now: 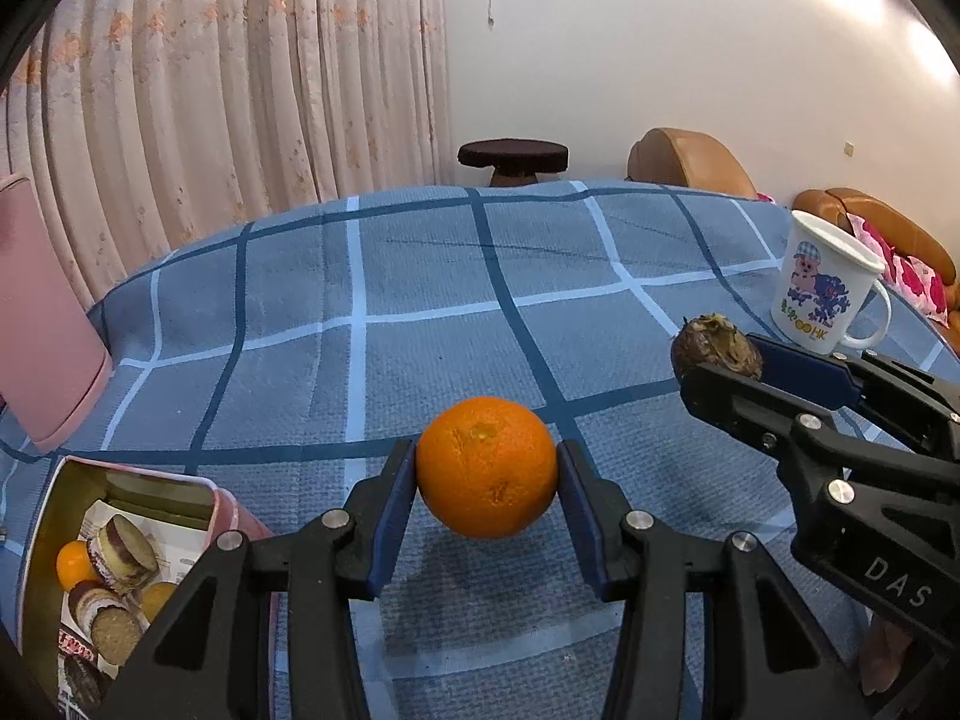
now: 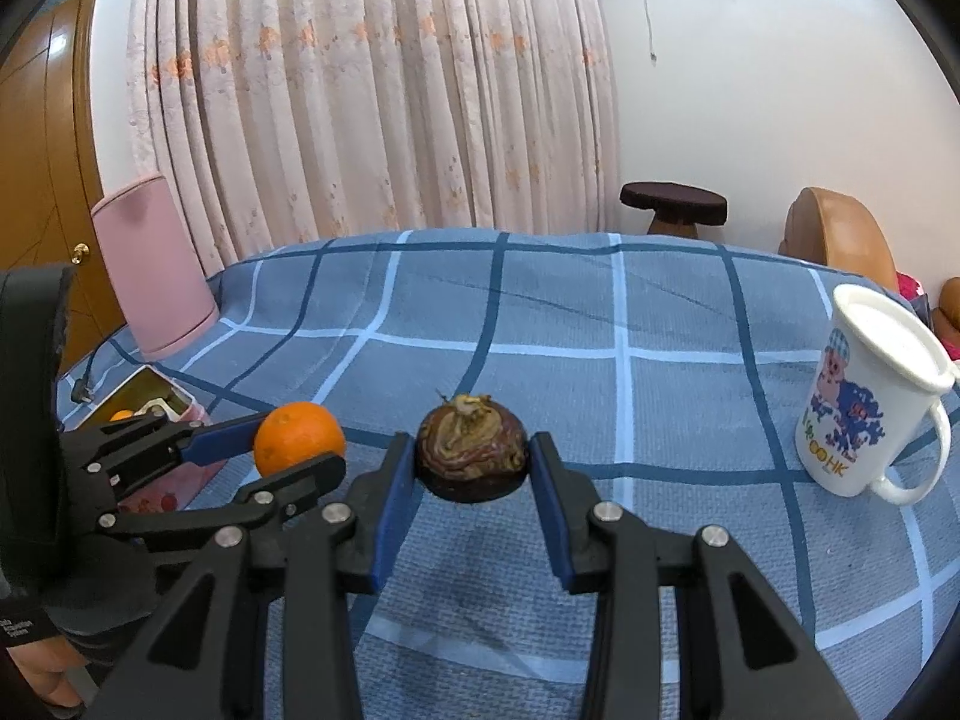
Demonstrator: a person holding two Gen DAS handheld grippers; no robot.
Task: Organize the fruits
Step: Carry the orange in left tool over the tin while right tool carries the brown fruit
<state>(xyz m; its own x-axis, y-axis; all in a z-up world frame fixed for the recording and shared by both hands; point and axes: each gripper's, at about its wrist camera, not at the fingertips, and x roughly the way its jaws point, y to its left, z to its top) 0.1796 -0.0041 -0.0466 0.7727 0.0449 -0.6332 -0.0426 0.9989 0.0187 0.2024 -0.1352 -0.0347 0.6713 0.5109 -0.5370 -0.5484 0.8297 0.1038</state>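
My left gripper (image 1: 487,471) is shut on an orange (image 1: 487,467) and holds it above the blue checked cloth (image 1: 420,276). My right gripper (image 2: 473,462) is shut on a dark brown wrinkled fruit (image 2: 472,455) with a dried stem, also held above the cloth. In the left wrist view the right gripper (image 1: 720,360) shows at the right with the brown fruit (image 1: 714,348). In the right wrist view the left gripper (image 2: 288,435) shows at the left with the orange (image 2: 299,438).
An open pink tin (image 1: 120,546) with wrapped cakes and small orange fruits sits at the lower left. A white printed mug (image 2: 870,402) stands at the right. A pink cylinder (image 2: 153,264) stands at the far left. Curtain, stool and brown sofa lie behind.
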